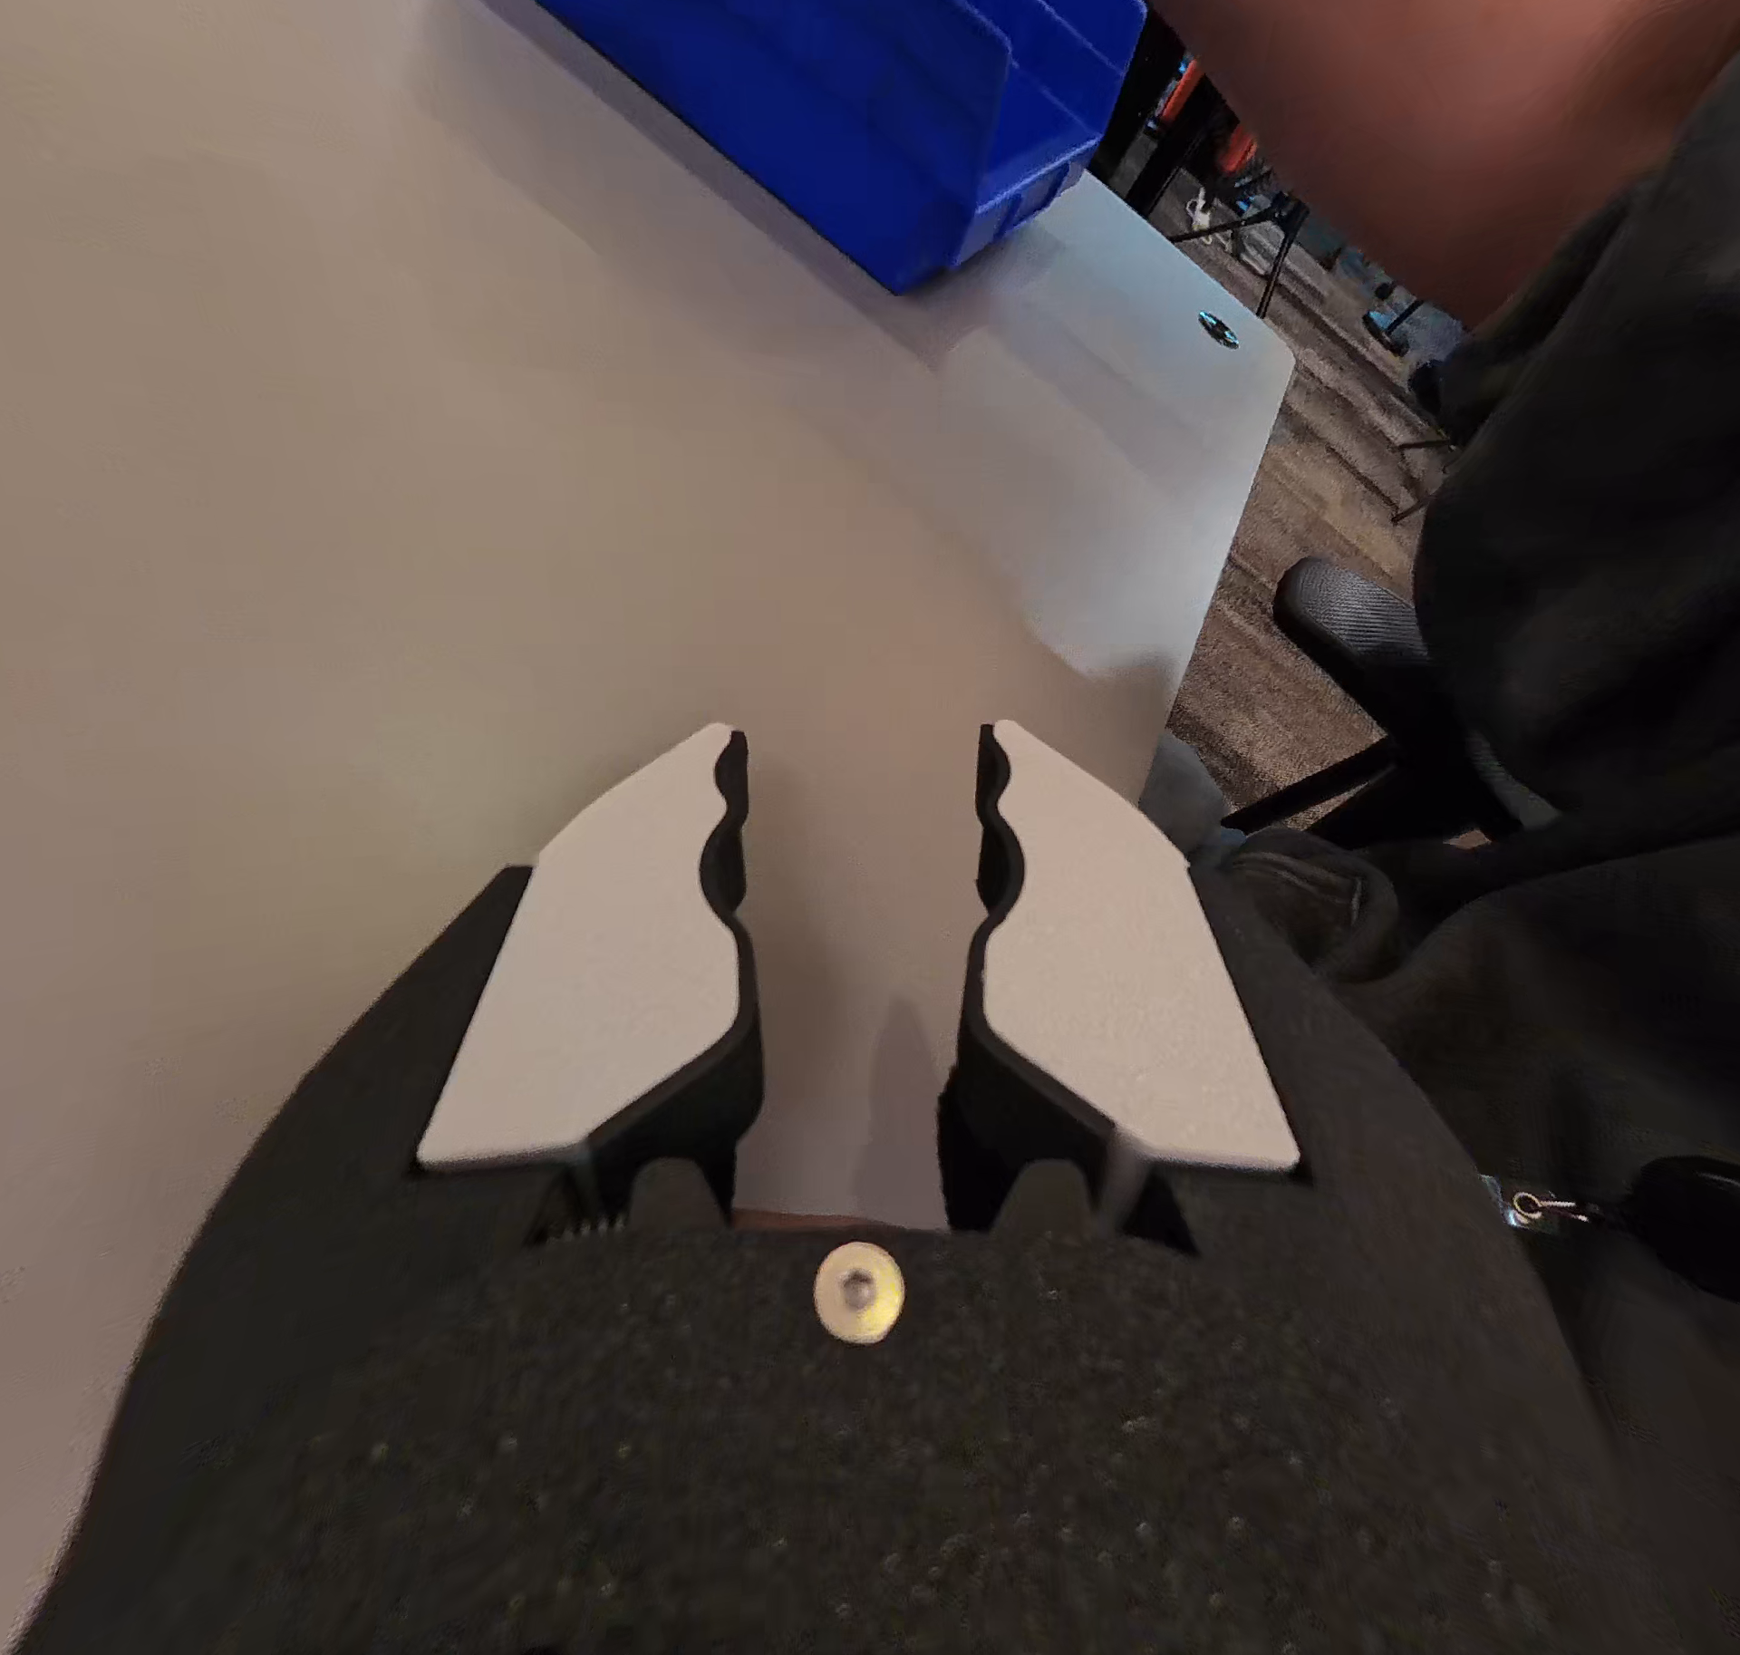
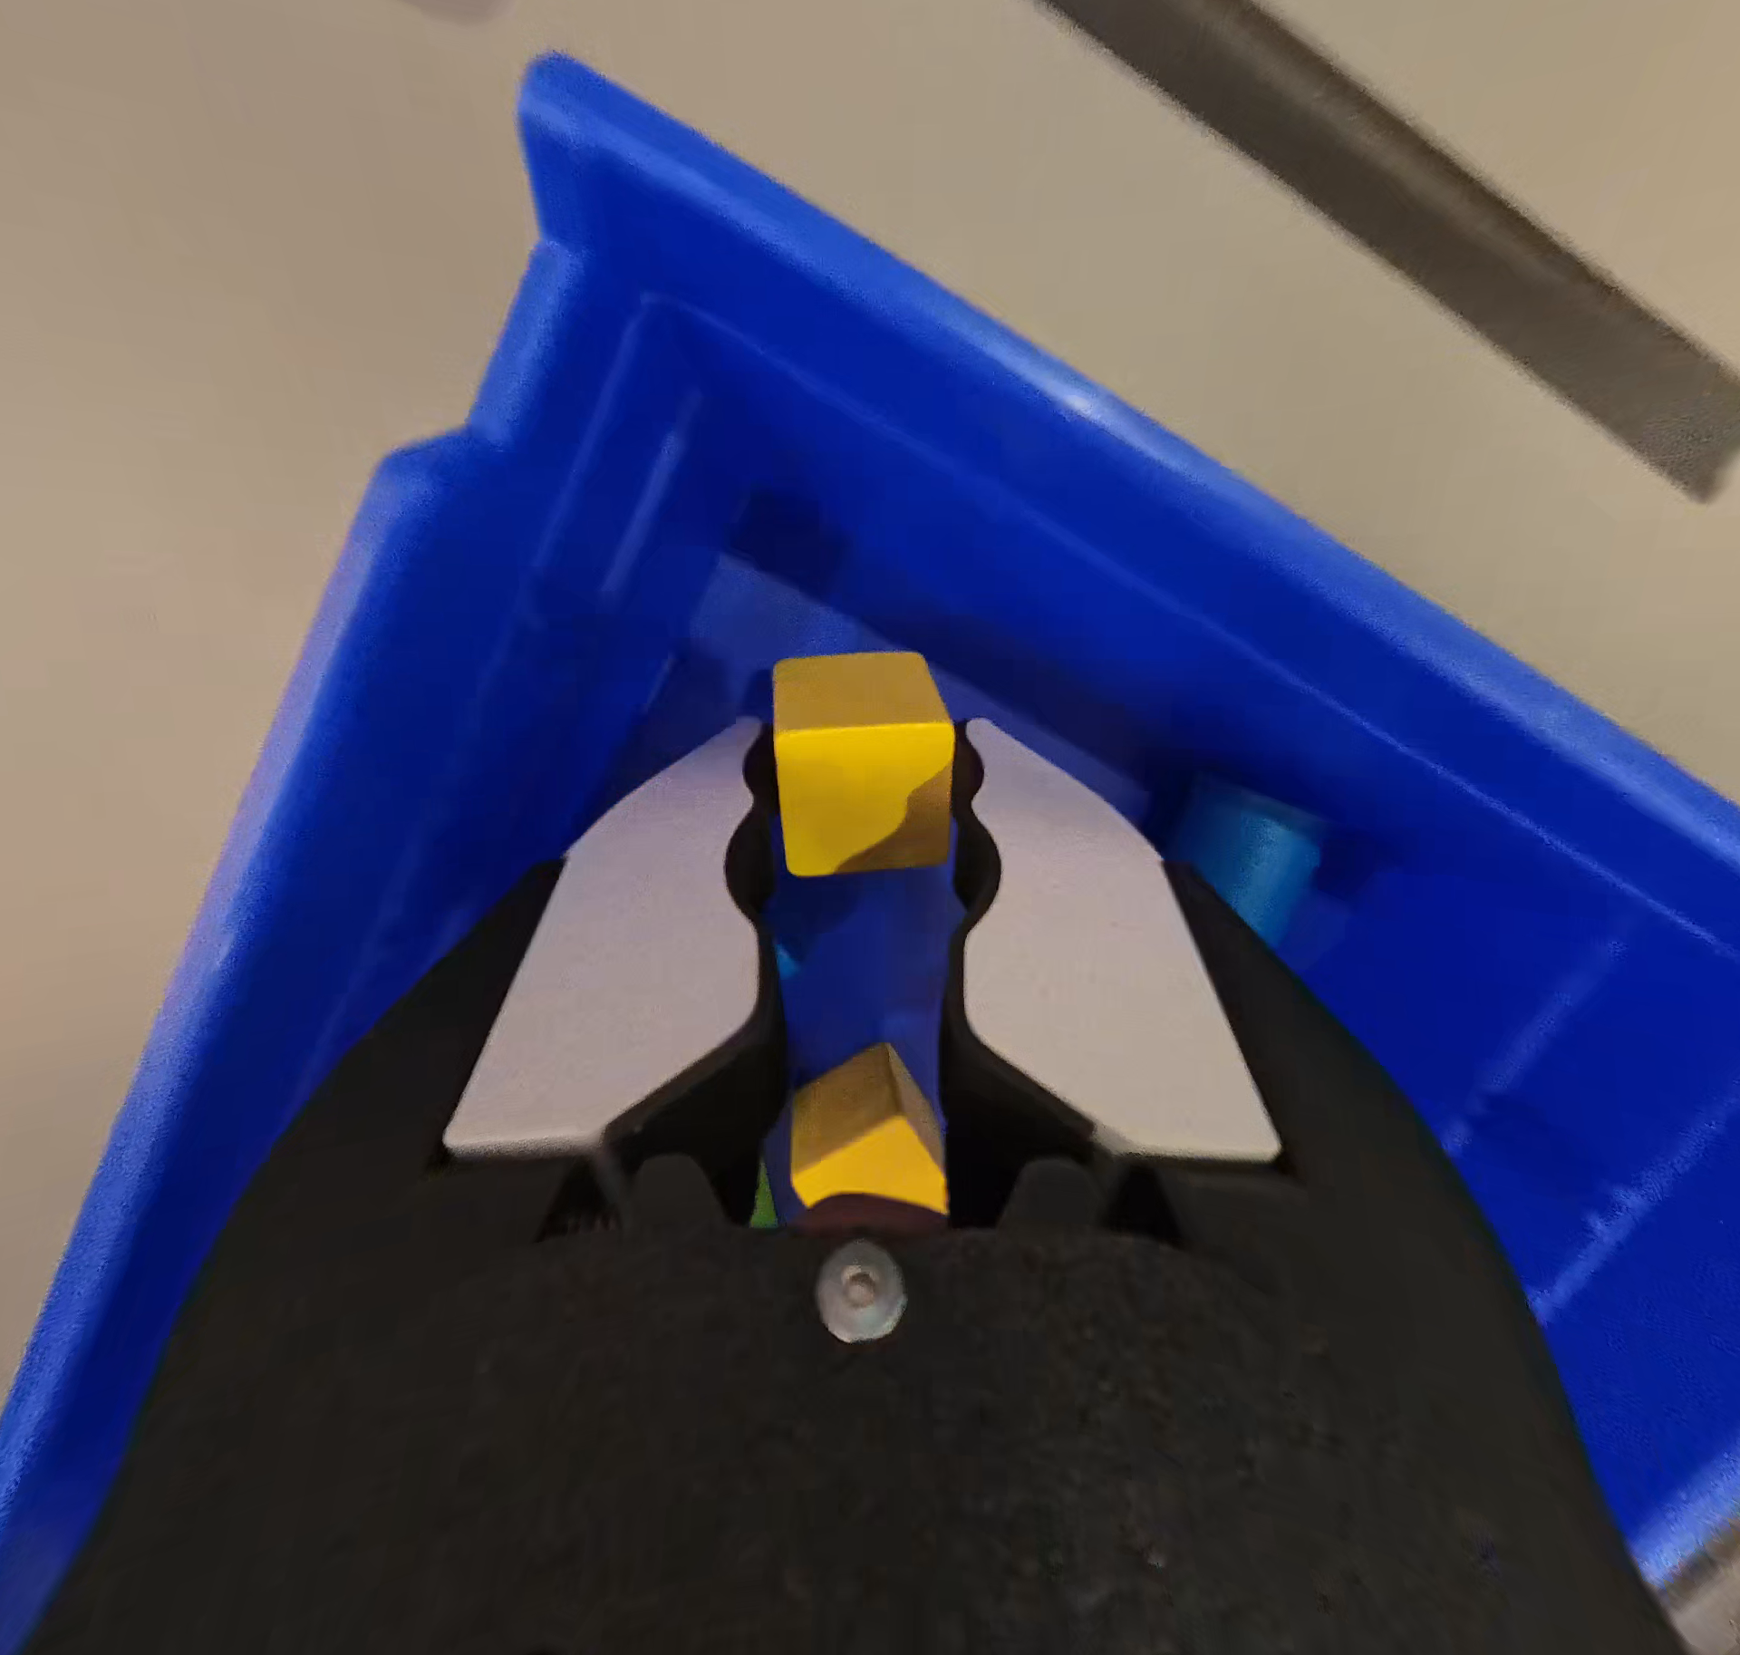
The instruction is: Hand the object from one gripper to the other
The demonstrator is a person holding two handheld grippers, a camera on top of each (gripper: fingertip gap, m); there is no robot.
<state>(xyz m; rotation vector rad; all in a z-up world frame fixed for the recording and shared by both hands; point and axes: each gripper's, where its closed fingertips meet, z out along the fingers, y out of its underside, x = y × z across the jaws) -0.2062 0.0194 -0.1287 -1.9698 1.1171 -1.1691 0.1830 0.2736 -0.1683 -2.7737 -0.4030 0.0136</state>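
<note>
Between the fingertips of the right gripper (image 2: pixel 864 767) a small yellow wooden cube (image 2: pixel 861 767) is clamped, so these jaws are closed on it and the cube is held at the very tips, not deep in the throat. Its faces look about equal, so no long axis can be named; one flat face is turned toward the camera and the upper face is tilted away. Behind the held cube, lower between the fingers, a second yellow block (image 2: pixel 871 1130) is seen lying on the floor of the blue plastic bin (image 2: pixel 1036 499), and a light blue cylinder (image 2: pixel 1248 856) lies beside the right finger near the bin wall. The right gripper is therefore placed over the inside corner of the bin.

At the other side, the left gripper (image 1: pixel 861 748) is held with its jaws apart and nothing between them; only the pale grey table top (image 1: pixel 377 480) is seen through the gap. In the left wrist view the same blue bin (image 1: pixel 847 84) stands well ahead and slightly to the right of the open fingers, and a bare forearm (image 1: pixel 1459 103) is reaching over it.

The cube is thus judged to lie forward and to the right of the empty jaws, and well apart from them. For the handover, it is probably required that the cube is lifted out of the bin and that its two free side faces are offered to the open left fingers.
</note>
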